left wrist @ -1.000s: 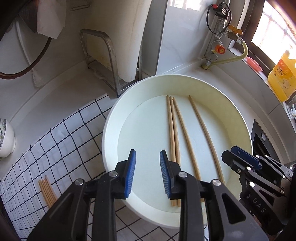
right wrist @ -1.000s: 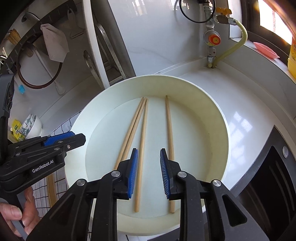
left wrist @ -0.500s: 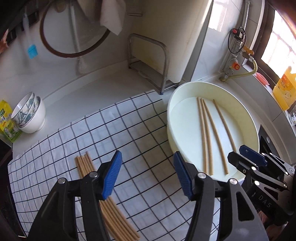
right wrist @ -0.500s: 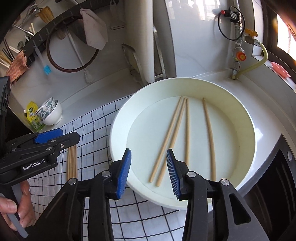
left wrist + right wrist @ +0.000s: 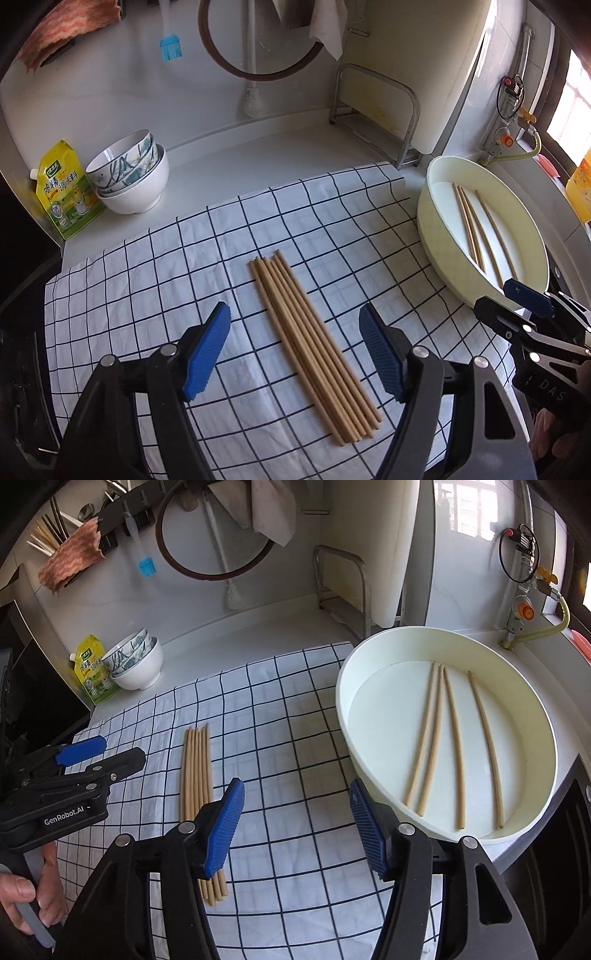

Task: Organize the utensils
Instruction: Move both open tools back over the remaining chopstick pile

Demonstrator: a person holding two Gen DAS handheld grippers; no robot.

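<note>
Above the checked cloth, both the left gripper and right gripper hang apart and empty, so reaching for the basin chopsticks risks scattering the bundle lying between them.

Chopsticks between the left claw pads: matt, smooth wood, on creased checked cloth. Pads: ribbed blue rubber-like material. Basin right of the right claw: smooth, slightly glossy plastic.
</note>
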